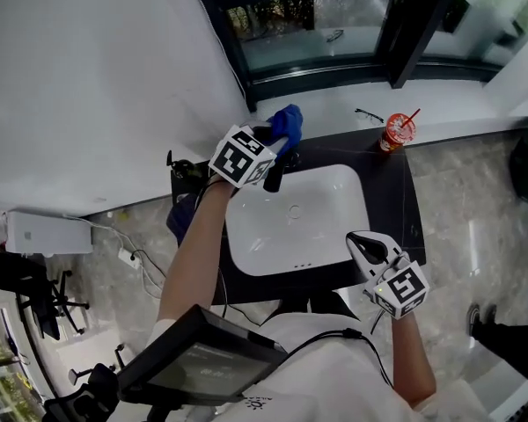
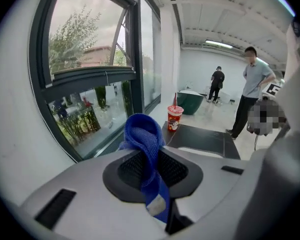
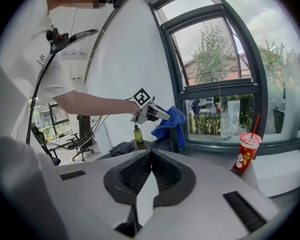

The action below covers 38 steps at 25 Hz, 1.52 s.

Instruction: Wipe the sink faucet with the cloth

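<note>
My left tool (image 1: 275, 148) clamps the blue cloth (image 1: 286, 123), bunched at its 12 o'clock, atop the faucet (image 1: 274, 179) — my right tool (image 1: 359, 243) sits closed, empty, at the sink's (image 1: 326, 236) 5 o'clock.

Sink (image 1: 327, 236) in counter (image 1: 392, 193), faucet (image 1: 274, 177) at its far-left rim, cloth (image 1: 286, 124) above faucet, cup (image 1: 398, 133) at counter's far-right corner

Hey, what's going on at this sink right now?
A person stands at a white sink. The left hand-held gripper is clamped on a blue cloth, holding it at the black faucet. The right hand-held gripper is shut and empty, hovering by the sink's front edge.
</note>
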Available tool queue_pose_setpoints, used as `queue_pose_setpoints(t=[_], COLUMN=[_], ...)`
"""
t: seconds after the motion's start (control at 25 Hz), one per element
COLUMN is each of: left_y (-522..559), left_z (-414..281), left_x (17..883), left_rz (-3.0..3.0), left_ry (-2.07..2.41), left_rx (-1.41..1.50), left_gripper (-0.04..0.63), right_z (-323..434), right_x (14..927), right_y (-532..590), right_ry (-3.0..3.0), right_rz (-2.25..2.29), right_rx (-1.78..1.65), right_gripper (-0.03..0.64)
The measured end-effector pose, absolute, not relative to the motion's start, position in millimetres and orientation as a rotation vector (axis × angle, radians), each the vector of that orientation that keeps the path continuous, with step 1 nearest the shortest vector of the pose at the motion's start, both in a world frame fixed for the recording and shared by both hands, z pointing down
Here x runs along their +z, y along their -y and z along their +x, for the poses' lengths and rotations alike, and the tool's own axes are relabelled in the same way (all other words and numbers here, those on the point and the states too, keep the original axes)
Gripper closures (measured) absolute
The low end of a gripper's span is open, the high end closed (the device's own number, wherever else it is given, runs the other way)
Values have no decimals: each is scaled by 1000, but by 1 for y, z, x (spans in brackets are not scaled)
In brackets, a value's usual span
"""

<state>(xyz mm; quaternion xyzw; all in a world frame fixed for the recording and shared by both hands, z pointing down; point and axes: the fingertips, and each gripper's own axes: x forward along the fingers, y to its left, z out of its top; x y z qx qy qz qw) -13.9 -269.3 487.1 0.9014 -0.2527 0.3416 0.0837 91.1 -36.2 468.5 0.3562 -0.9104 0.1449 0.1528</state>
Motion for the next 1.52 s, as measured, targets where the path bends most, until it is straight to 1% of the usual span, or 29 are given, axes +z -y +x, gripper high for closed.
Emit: queue_pose_setpoints(t=[0.36,0.56,0.76,0.96,1.08,1.16,1.32,1.52], left_y=[200,181,204,251,272,280,278,256], left_z=[-23,-49,-79,-82,-64,-47,-22,-16], left_x=[497,474,434,420,439,458,489,503], left_rz=[2601,2631,2682,2741,2773,2775,2749,2722], left_ry=[707,852,1047,1150,1087,1005,876,790], left_rx=[867,782,765,919,1091,1155,1200,1206], left_gripper=[538,538,538,538,538,538,538,538], right_z=[95,88,86,86,91,97,109,119], right_x=[461,458,458,457,459,461,464,468], right_y=[40,44,47,48,44,42,38,37], right_ry=[2630,2652,2663,2665,2651,2635,2611,2596], right_rz=[1016,987,956,956,968,988,1029,1057], right_rx=[391,379,369,370,377,388,408,423], right_gripper=[614,614,614,614,614,614,614,614])
